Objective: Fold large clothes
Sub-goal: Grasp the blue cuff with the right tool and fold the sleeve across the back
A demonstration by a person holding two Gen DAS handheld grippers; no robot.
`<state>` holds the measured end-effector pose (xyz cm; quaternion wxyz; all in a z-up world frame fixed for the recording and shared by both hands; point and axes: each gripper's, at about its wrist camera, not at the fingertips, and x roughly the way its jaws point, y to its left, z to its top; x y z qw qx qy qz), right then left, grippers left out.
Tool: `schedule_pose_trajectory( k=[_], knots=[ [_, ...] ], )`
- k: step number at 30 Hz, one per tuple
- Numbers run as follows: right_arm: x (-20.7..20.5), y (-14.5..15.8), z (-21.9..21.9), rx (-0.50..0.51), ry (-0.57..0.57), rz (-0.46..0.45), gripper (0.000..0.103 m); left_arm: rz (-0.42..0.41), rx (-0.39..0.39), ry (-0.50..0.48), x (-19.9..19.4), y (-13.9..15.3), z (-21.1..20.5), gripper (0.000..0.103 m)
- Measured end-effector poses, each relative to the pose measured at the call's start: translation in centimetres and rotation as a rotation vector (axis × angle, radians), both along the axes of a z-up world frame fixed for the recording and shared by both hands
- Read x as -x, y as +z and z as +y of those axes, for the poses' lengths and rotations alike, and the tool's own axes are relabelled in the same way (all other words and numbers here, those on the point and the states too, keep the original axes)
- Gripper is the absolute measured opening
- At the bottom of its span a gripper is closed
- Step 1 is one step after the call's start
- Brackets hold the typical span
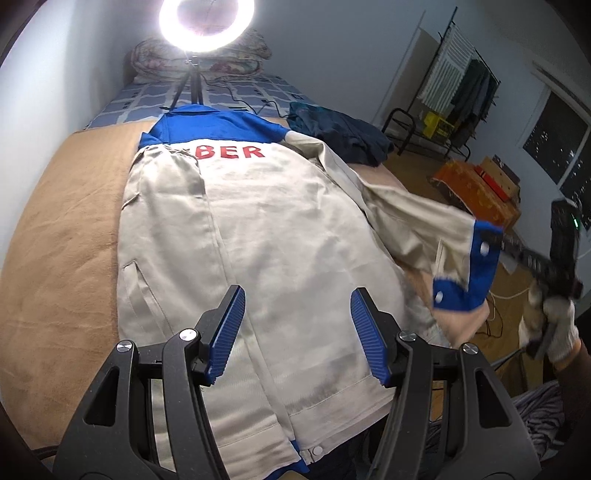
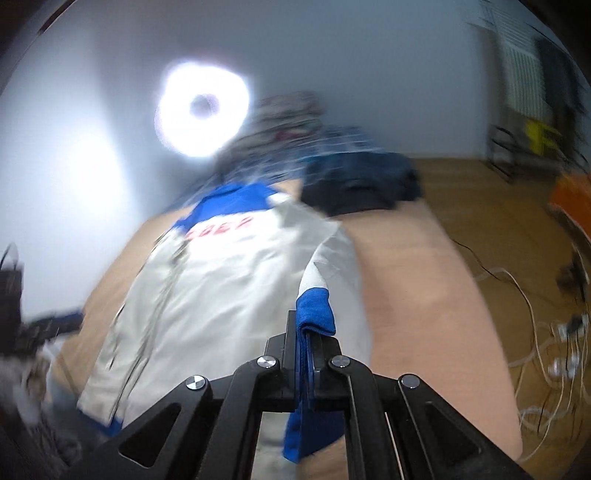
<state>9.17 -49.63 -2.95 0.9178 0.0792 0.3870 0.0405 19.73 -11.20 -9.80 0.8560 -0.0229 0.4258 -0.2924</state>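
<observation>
- Jacket (image 1: 258,229), beige with blue yoke and cuffs, lies back-up on the bed (image 1: 62,229), which has a tan cover. Red lettering across the shoulders is part-covered by a fold; only "BER" reads clean.
- Left gripper (image 1: 297,332) hovers over the jacket's lower back, jaws spread wide, nothing between them.
- Right gripper (image 2: 308,347) is clamped on the blue cuff (image 2: 314,306), which lies between the pads; the sleeve is lifted off the bed's right side.
- Right wrist view is heavily motion-blurred: lettering unreadable, floor cables (image 2: 546,332) smeared.
- Ring light (image 1: 207,22) glare washes out its own centre; the tripod legs stand on the bed beyond the collar.
- Dark blue garment (image 1: 340,133) is heaped beyond the jacket's right shoulder; what it is cannot be made out.
- Jacket hem is partly hidden by the left gripper's frame.
</observation>
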Motion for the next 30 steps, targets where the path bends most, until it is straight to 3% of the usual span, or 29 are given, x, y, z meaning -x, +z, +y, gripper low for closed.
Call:
schedule_pose_trajectory(
  k=[6,14,19,21,23,26,28,30],
  knots=[
    [1.7,-1.4,8.3,0.064,0.251,0.066,0.0,0.017,0.04,0.048,-0.7,0.5,1.6,0.061],
    [4.2,-8.7,14.8,0.105,0.488,0.229,0.0,0.089,0.054,0.056,-1.1,-1.2,1.4,0.061],
    [5.0,-9.2,13.1,0.046,0.519,0.249,0.0,0.189,0.085,0.031,-1.1,-3.8,-0.2,0.061],
    [5.3,-8.7,12.1,-0.015,0.522,0.247,0.007,0.244,0.106,0.025,-1.3,-5.0,-0.9,0.061],
    [5.5,-7.3,10.6,-0.097,0.514,0.23,0.028,0.287,0.126,0.017,-1.2,-6.4,-2.0,0.061],
    [5.2,-5.7,7.8,-0.227,0.488,0.193,0.042,0.342,0.149,0.007,-0.8,-7.9,-3.3,0.061],
    [4.7,-5.1,5.3,-0.288,0.423,0.176,0.05,0.37,0.144,-0.006,-0.5,-8.8,-4.2,0.061],
    [4.0,-5.8,2.3,-0.305,0.299,0.191,0.051,0.382,0.127,-0.017,-0.1,-9.5,-5.0,0.061]
  ],
)
